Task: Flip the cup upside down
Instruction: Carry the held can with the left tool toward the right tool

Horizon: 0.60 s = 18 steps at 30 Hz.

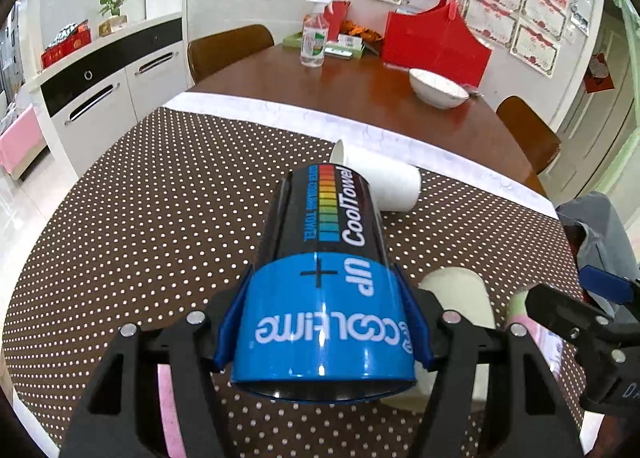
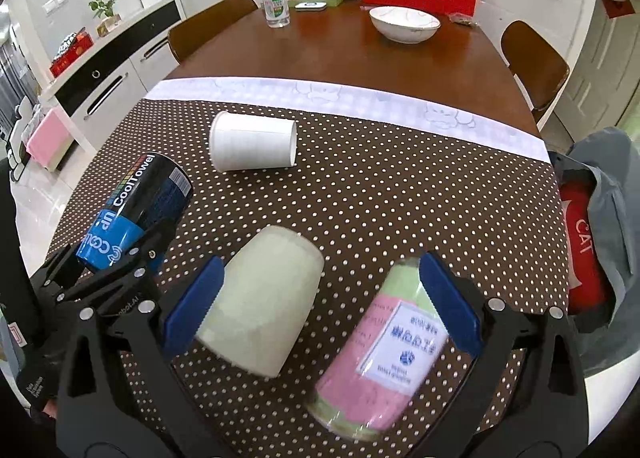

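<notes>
The left gripper point(image 1: 320, 322) clamps its fingers on the blue-and-black printed plastic cup point(image 1: 326, 278), long axis pointing forward, mouth toward the camera. The right gripper point(image 2: 320, 306), fingers wide, straddles a pale green cup point(image 2: 264, 306) and a pink-labelled bottle point(image 2: 380, 354) on the desk point(image 2: 360, 198).

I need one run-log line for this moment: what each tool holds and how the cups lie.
left tool: shut on blue-black cup, tilted | right tool: open, empty | white cup: on its side | pale green cup: upside down

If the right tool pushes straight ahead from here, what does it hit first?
Right tool is open, with the pale green cup and pink-labelled container already between its fingers. Farther on, probably the white paper cup, slightly left; depth unclear.
</notes>
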Each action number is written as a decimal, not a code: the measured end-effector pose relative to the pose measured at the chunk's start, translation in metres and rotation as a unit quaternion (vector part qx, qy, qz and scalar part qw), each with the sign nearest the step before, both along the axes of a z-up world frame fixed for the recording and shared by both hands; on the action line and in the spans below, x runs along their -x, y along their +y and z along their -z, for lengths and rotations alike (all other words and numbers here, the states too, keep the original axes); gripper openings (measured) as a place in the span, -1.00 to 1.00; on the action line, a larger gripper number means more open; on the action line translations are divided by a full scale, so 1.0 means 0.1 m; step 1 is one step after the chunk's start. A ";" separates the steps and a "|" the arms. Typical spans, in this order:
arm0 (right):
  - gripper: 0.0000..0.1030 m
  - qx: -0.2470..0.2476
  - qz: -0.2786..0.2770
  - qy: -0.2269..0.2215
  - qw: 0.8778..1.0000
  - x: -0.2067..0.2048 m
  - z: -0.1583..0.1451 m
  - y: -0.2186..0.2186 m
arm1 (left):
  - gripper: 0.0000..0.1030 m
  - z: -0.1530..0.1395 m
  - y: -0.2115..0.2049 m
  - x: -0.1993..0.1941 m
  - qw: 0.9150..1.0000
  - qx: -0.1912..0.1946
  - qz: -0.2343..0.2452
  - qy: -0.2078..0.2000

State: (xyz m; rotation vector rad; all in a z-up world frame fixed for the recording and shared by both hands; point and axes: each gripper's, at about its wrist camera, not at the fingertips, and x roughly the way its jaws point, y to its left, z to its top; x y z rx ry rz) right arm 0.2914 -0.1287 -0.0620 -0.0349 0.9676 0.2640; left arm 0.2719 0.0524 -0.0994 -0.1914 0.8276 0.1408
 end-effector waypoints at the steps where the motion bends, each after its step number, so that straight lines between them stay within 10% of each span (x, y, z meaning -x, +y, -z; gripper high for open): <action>1: 0.86 -0.001 0.001 -0.004 1.000 0.05 -0.03 -0.01 | 0.27 -0.03 -0.01 0.03 1.000 -0.002 0.002 -0.003; 18: 0.87 -0.001 0.013 -0.017 1.000 0.94 -0.05 -0.12 | 0.27 -0.27 -0.23 1.03 0.999 -0.023 0.030 -0.034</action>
